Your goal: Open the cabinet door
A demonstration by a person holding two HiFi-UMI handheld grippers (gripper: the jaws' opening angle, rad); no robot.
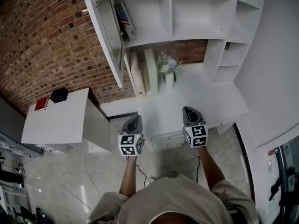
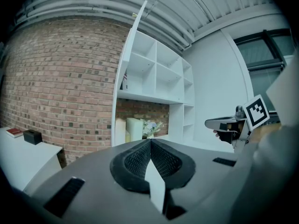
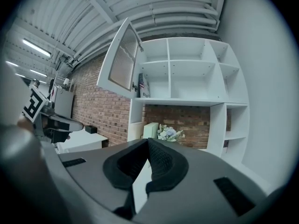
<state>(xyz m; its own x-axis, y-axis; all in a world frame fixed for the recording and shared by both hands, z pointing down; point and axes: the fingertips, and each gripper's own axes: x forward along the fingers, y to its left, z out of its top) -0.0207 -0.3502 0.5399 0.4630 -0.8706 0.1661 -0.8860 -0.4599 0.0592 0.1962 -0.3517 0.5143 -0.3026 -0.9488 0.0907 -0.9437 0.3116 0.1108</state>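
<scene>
While both pairs of jaws sat pressed together on nothing, left gripper [image 1: 135, 118] and right gripper [image 1: 189, 110] side by side above the white desk [image 1: 210, 97], flower vase [image 1: 169, 71] beyond, cabinet door [image 1: 106, 27] wide open at the left of the shelf unit [image 1: 205, 31], well apart from both.

A white desk [image 1: 210, 94] holds a vase of flowers [image 1: 168, 71]. Two pale boards [image 1: 150, 71] stand on the desk just beside the vase. Above it, on a shelf [image 1: 154, 35] of the cabinet [image 1: 170, 8], leans a flat thing with a flag picture [image 1: 125, 18]. A small white table [image 1: 65, 122] at the left holds a red book [image 1: 41, 104] and a black box [image 1: 59, 94]. A thin cable [image 1: 87, 169] lies on the floor [image 1: 56, 181].
</scene>
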